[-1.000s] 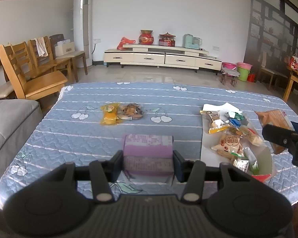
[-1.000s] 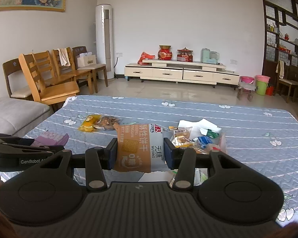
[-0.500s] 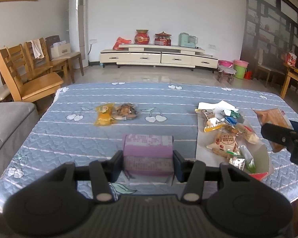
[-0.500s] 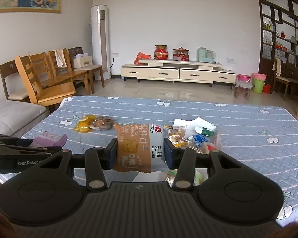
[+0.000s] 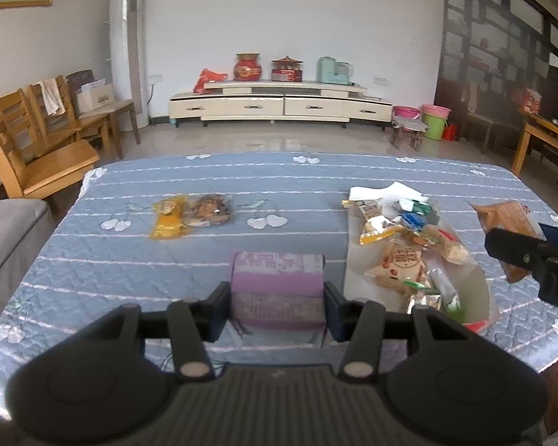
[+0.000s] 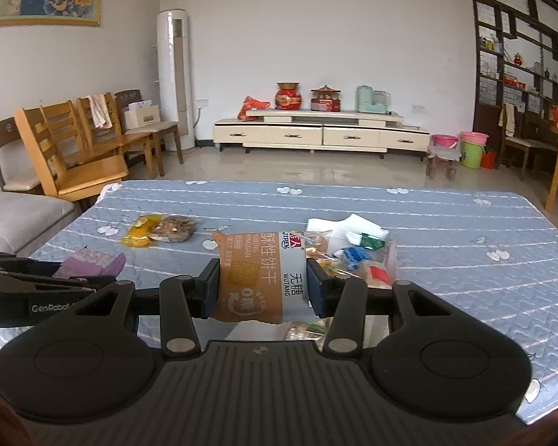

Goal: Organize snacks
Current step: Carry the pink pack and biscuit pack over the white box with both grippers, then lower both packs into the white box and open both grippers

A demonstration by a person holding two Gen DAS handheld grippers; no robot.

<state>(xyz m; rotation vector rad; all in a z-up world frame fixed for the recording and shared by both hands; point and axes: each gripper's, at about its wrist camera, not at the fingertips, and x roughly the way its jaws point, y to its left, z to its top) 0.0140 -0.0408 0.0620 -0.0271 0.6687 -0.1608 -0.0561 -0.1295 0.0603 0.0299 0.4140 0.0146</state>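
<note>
My left gripper (image 5: 277, 306) is shut on a purple box (image 5: 277, 282), held low over the blue quilted table cover (image 5: 130, 260). The right wrist view shows that box (image 6: 93, 262) at the far left. My right gripper (image 6: 260, 286) is shut on an orange and white biscuit packet (image 6: 260, 275), held above the near end of a snack pile (image 6: 353, 252). In the left wrist view the pile (image 5: 401, 245) lies on white paper to the right, and the biscuit packet (image 5: 506, 215) shows beyond it. A yellow packet (image 5: 169, 215) and a brown packet (image 5: 210, 210) lie side by side further back on the left.
Wooden chairs (image 5: 37, 156) and a grey sofa (image 5: 7, 238) stand left of the table. Behind it, across a stretch of tiled floor, runs a low white cabinet (image 5: 279, 106). A wooden table (image 5: 547, 141) stands at the far right.
The left gripper has shifted slightly right with the purple box, so the table's packets sit further left in its view. The right gripper and biscuit packet have stayed put.
</note>
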